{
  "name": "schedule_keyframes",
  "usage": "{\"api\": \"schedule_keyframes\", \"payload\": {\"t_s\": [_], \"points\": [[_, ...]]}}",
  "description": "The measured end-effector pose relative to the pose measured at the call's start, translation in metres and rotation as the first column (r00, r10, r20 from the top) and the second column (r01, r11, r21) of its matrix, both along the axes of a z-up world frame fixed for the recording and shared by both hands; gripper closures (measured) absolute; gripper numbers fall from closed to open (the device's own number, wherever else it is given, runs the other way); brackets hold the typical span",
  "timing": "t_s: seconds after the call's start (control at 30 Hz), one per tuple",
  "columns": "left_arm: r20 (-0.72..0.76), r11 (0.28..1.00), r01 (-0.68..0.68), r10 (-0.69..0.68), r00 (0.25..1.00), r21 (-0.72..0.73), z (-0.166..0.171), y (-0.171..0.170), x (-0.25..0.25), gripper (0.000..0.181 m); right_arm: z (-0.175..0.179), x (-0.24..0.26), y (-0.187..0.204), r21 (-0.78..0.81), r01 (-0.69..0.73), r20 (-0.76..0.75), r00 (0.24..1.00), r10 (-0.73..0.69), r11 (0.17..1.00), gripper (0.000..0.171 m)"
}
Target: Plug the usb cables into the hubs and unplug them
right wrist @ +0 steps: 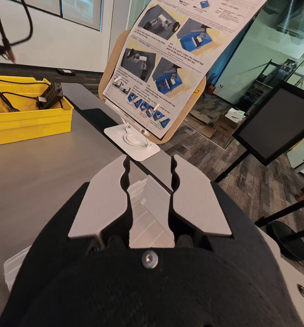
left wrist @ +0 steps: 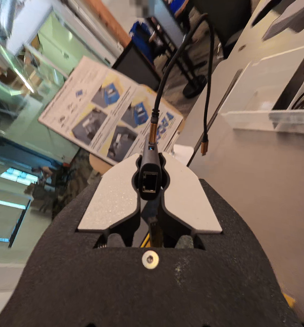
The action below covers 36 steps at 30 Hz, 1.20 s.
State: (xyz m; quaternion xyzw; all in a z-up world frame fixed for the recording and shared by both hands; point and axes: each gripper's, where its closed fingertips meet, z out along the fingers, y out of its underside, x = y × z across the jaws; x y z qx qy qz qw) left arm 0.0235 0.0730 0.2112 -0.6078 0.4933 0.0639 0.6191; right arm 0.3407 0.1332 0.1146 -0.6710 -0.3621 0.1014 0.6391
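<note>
My left gripper [left wrist: 150, 157] is shut on a dark grey hub [left wrist: 149, 178], held up in the air with its network port facing the camera. A black cable [left wrist: 167, 70] with a copper plug [left wrist: 153, 131] sits in a port on the hub's far end. The cable loops over, and its other copper plug [left wrist: 204, 144] hangs free to the right. My right gripper [right wrist: 150, 160] is open and empty above the grey table [right wrist: 41, 177]. The hanging cable also shows blurred at the top left of the right wrist view [right wrist: 4, 44].
A yellow bin [right wrist: 32, 120] at the table's left holds a black multi-port hub [right wrist: 50, 97] with cables. An instruction sheet on a stand [right wrist: 158, 74] stands at the table's far edge. A clear plastic container [right wrist: 147, 203] lies under my right gripper. A dark monitor [right wrist: 278, 123] stands right. The gap from one gripper's tips to the other's is roughly 35 cm.
</note>
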Motion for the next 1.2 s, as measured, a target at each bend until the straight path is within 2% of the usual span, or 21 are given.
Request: {"api": "schedule_keyframes", "payload": {"t_s": [0.23, 0.43, 0.53, 0.7, 0.8, 0.9, 1.07, 1.2], "points": [[-0.030, 0.980, 0.138, -0.135, 0.990, 0.142, -0.027, 0.003, 0.095, 0.164, 0.019, 0.002, -0.009, 0.029, -0.053, -0.136, 0.989, 0.056, 0.998, 0.127], [-0.112, 0.955, 0.175, -0.152, 0.982, 0.239, -0.067, 0.016, 0.138, 0.164, 0.027, 0.000, -0.016, 0.030, -0.085, -0.178, 0.980, 0.089, 0.996, 0.127], [-0.132, 0.953, 0.175, -0.146, 0.980, 0.246, -0.082, 0.024, 0.144, 0.164, 0.030, -0.005, -0.019, 0.040, -0.097, -0.180, 0.978, 0.103, 0.994, 0.127], [-0.130, 0.941, 0.273, -0.251, 0.959, 0.200, -0.109, 0.021, 0.145, 0.164, 0.033, -0.026, -0.027, 0.056, -0.152, -0.161, 0.974, 0.159, 0.987, 0.127], [-0.102, 0.926, 0.332, -0.318, 0.942, 0.180, -0.110, 0.019, 0.143, 0.164, 0.032, -0.047, -0.034, 0.049, -0.228, -0.160, 0.959, 0.233, 0.972, 0.127], [-0.084, 0.898, 0.383, -0.373, 0.924, 0.217, -0.103, 0.011, 0.146, 0.164, 0.030, -0.056, -0.035, 0.033, -0.203, -0.123, 0.971, 0.206, 0.979, 0.127], [-0.144, 0.881, 0.370, -0.342, 0.929, 0.295, -0.104, 0.016, 0.146, 0.164, 0.049, -0.076, -0.059, 0.078, -0.194, -0.121, 0.972, 0.202, 0.978, 0.127], [-0.240, 0.882, 0.359, -0.294, 0.925, 0.306, -0.116, 0.023, 0.153, 0.164, 0.048, -0.093, -0.066, 0.007, -0.210, -0.193, 0.959, 0.207, 0.978, 0.127]]}}
